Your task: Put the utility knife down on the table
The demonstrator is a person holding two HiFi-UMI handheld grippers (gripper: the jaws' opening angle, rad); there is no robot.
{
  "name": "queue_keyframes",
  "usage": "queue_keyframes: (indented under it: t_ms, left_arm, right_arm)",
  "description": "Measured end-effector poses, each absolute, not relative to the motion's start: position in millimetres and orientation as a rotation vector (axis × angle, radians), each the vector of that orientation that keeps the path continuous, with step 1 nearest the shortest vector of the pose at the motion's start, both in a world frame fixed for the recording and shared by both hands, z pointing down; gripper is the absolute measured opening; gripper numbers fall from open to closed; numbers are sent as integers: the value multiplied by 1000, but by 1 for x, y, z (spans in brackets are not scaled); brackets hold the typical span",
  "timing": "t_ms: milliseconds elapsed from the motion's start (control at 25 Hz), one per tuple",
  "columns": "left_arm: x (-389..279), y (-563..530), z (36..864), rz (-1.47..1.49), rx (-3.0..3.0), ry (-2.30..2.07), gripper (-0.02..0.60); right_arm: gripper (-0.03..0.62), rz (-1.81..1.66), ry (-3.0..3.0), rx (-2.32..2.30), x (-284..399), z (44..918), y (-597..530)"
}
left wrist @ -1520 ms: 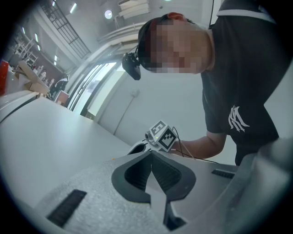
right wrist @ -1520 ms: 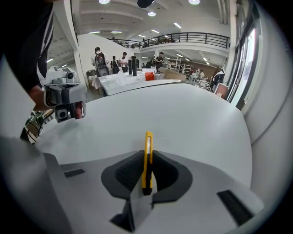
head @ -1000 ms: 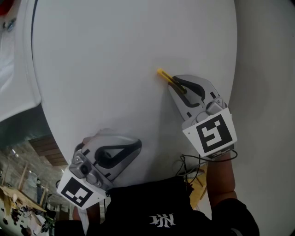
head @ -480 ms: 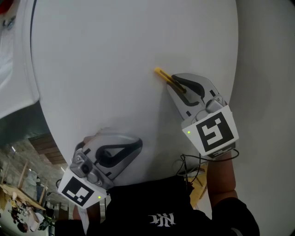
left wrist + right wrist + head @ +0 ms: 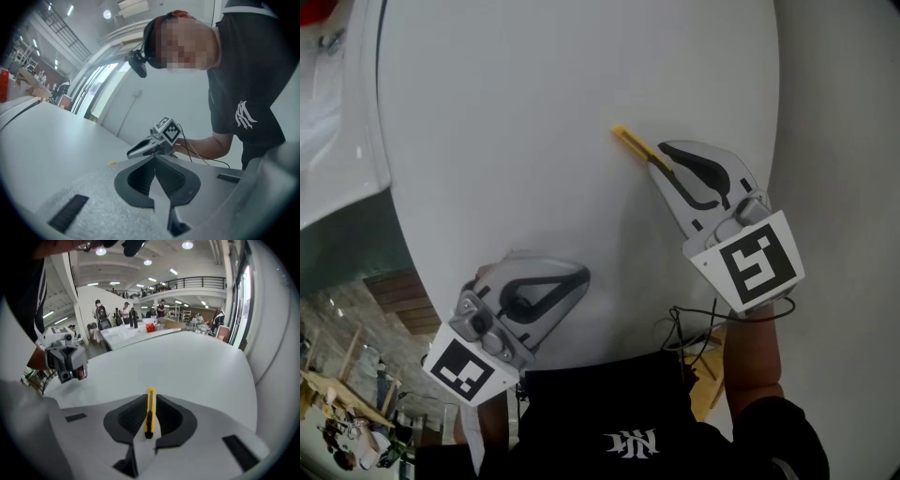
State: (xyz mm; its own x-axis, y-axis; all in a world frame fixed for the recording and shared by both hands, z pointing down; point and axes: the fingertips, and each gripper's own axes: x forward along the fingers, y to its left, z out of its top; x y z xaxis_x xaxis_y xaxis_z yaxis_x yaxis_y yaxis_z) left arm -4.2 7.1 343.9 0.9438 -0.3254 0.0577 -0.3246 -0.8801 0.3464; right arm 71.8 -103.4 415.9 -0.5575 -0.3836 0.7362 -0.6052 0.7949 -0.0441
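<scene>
The slim yellow utility knife [image 5: 149,409] with its black slider is not down yet. It sits clamped on edge between the 2 jaws of the right hand-held gripper [image 5: 657,160], gripped along its rear part, with the yellow front end sticking out past the jaw tips. From above, that free end points away from the person, out over the wide white rounded tabletop [image 5: 534,103], not far from its right-hand edge. The side view from the other gripper shows the right tool held low and tilted nose-down, the yellow tip close to the surface. I cannot tell whether the tip is touching the tabletop or only just above it.

The left hand-held gripper [image 5: 580,278] takes no part. Its jaws are pressed together with nothing between them, and it hangs over the near edge of the tabletop, well apart from the knife.

As I judge it, the carrying part of the job looks finished and the knife is over a bare stretch of tabletop. What is left is to bring it flat onto the surface, part the right jaws so it lies there on its own, and draw the gripper back without dragging the knife along.
</scene>
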Motion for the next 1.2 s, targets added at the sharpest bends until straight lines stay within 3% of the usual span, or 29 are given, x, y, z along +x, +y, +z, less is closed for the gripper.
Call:
queue_keyframes:
  t_ms: [240, 600, 920, 1200]
  left_arm:
    - [-15, 18, 324, -4, 2847, -529, 5]
    - [-43, 153, 222, 5, 2919, -442, 5]
    - [-26, 258, 172, 18, 3048, -293, 5]
    - [11, 316, 131, 61, 3124, -251, 5]
  right_arm:
    - [9, 87, -2562, 852, 62, 299, -73]
    - [8, -45, -2942, 981, 43, 105, 112]
    - [6, 288, -3351, 907, 70, 77, 243]
    - [6, 265, -3443, 520, 73, 75, 308]
